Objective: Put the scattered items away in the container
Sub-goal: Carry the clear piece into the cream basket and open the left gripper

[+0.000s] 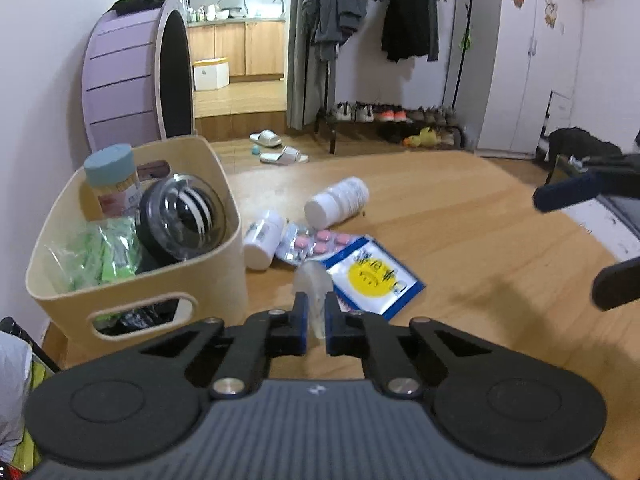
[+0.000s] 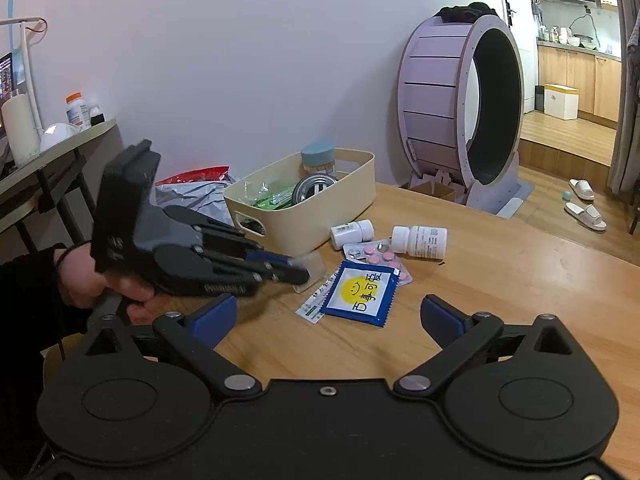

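Observation:
My left gripper [image 1: 316,300] is shut on a small translucent plastic piece [image 1: 314,280], just above the table beside the beige container [image 1: 224,272]. The right wrist view shows that gripper [image 2: 298,271] with the clear piece [image 2: 312,268] at its tips. The container [image 2: 320,220] holds a blue-lidded jar [image 1: 110,178], a black-and-clear ball [image 1: 184,218] and green packets [image 1: 104,254]. Two white pill bottles [image 1: 338,200] [image 1: 262,238], a pink blister pack [image 1: 316,242] and a blue sachet with a yellow circle [image 1: 372,276] lie on the table. My right gripper [image 2: 326,312] hangs open and empty before the sachet [image 2: 360,290].
A purple cat wheel [image 2: 460,120] stands against the wall behind the table. A side desk [image 2: 48,144] with a lamp and bottles sits at the left, with bags [image 2: 192,188] below it. The wooden table [image 1: 460,240] stretches right; a coat rack [image 1: 396,20] and shoes are beyond.

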Motion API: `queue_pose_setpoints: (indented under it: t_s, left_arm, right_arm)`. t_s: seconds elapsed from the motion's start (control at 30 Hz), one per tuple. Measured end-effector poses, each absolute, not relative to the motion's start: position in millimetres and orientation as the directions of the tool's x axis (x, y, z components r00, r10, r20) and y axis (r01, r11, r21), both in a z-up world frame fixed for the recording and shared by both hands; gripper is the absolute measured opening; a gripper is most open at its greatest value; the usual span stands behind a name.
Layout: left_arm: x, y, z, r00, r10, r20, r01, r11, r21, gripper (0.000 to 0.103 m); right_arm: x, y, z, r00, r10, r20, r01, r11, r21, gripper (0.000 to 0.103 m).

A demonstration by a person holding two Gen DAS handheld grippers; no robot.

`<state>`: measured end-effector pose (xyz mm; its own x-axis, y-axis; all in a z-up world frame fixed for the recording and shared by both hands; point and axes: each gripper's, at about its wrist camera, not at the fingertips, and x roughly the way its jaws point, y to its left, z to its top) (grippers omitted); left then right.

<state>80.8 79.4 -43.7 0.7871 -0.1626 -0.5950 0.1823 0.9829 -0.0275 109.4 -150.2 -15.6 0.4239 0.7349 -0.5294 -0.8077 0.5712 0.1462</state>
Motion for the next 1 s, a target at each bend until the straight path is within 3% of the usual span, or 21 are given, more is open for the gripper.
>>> queue_pose_setpoints:
  t_s: [0.2,0.47,0.77,1.0]
  left_arm:
    - [72.4,71.6,-29.6,0.801,-0.186,-0.568,0.216,0.976,-0.015,0.007]
    - [67.6,94.3,3.4,0.871,-0.135,-0.472,0.134,0.990,-0.036,0.007]
    - [81.3,118.3,-3.0,0.865,-0.021,-0.502,0.005,0.999,-0.033,0.008]
    - [86.1,123.1,-7.8,0.844,0.005,-0.536,-0.022,0.999,-0.025,0.015]
  right_arm:
    - [110.2,-151.2,-13.5,0.428,0.739,-0.520,-0.805,0.573,0.152,0.099]
    - [111.9,-149.9,-13.9,0.434,0.746,-0.505,-0.799,0.577,0.168,0.099]
    - [111.7,-145.9,-15.0,0.430,0.750,-0.502,-0.798,0.576,0.178,0.099]
    - [110.2,-141.7,-16.6,0.423,0.750,-0.509,-0.800,0.573,0.179,0.099]
